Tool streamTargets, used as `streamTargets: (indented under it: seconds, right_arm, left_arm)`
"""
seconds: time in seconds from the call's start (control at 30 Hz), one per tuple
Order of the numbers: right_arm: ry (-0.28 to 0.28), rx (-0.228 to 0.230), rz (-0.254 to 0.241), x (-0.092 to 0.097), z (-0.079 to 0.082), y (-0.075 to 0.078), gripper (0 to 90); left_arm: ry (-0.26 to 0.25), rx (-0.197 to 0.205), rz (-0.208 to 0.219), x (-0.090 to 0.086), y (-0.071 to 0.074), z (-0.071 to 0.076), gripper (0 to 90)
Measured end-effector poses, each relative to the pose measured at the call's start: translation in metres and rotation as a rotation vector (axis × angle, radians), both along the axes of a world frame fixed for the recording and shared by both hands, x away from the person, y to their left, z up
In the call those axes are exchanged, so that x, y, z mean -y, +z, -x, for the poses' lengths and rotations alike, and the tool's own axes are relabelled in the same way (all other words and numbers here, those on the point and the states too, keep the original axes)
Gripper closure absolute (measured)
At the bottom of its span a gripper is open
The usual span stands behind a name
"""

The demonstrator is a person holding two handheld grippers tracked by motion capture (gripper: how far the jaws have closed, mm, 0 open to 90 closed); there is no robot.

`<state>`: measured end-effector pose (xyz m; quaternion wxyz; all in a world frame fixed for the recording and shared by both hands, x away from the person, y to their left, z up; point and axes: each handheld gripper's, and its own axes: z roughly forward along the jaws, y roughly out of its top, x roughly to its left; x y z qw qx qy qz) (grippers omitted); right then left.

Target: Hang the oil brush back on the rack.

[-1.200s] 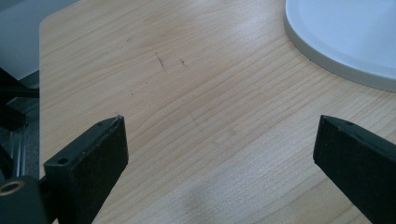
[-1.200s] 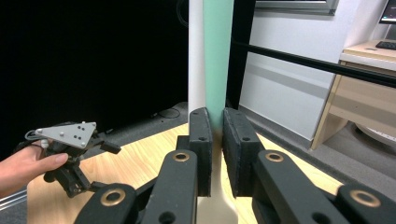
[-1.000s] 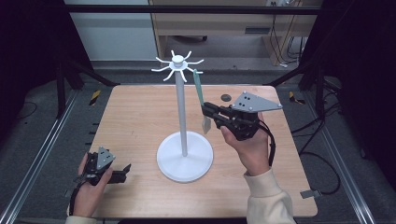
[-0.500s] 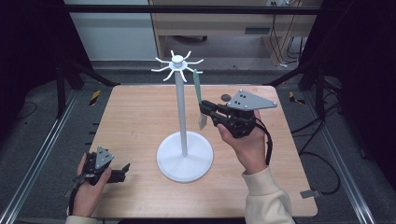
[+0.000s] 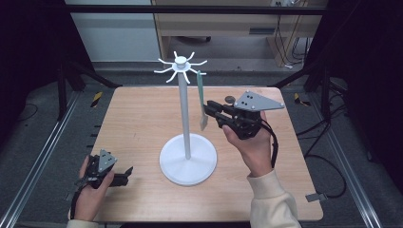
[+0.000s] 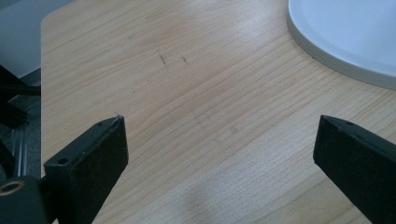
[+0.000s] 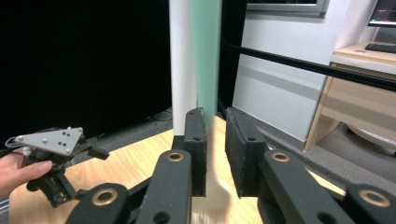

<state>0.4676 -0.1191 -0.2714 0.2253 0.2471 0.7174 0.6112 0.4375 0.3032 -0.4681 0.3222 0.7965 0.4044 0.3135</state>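
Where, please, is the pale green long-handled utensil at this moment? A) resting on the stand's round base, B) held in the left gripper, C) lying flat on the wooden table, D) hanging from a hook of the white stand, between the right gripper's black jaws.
D: the pale green long-handled utensil hangs upright from a hook of the white stand, and the right gripper has its jaws on either side of it with a small gap.

There is one wooden table (image 5: 142, 118). On it stands one white stand (image 5: 186, 142) with one tall pole. One green spatula (image 5: 201, 99) hangs from the top of the stand. One small dark round thing (image 5: 230, 99) lies on the far side of the table. There are two grippers: the left gripper (image 5: 124, 172) near, the right gripper (image 5: 207, 107) farther off.
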Motion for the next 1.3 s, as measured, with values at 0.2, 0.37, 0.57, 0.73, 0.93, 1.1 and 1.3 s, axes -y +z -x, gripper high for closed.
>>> streamTargets:
  seconds: [0.2, 0.37, 0.57, 0.73, 0.93, 1.1, 1.3]
  right_arm:
    - [-0.052, 0.005, -0.019, 0.013, 0.008, 0.002, 66.2]
    - [-0.201, -0.025, 0.032, 0.027, 0.007, -0.002, 44.0]
    - [-0.399, -0.042, 0.151, 0.036, -0.005, -0.013, 18.5]
    - [-0.479, -0.063, 0.212, 0.042, -0.015, -0.027, 12.2]
    - [-0.516, -0.098, 0.206, 0.054, -0.022, -0.045, 9.7]
    - [-0.514, -0.139, 0.212, 0.068, -0.026, -0.065, 8.0]
    - [-0.543, -0.184, 0.211, 0.089, -0.030, -0.089, 10.0]
  left_arm:
    - [0.009, 0.006, 0.008, -0.002, 0.001, 0.000, 2.7]
    - [0.006, 0.006, 0.007, -0.001, 0.001, 0.000, 2.7]
    - [0.006, 0.008, 0.009, -0.001, 0.002, 0.001, 2.7]
    - [0.006, 0.008, 0.011, -0.001, 0.002, 0.001, 2.7]
    - [0.009, 0.013, 0.020, -0.003, 0.003, 0.002, 2.7]
    - [0.012, 0.013, 0.023, -0.002, 0.003, 0.002, 2.7]
    - [0.022, 0.015, 0.026, -0.004, 0.003, 0.002, 2.7]
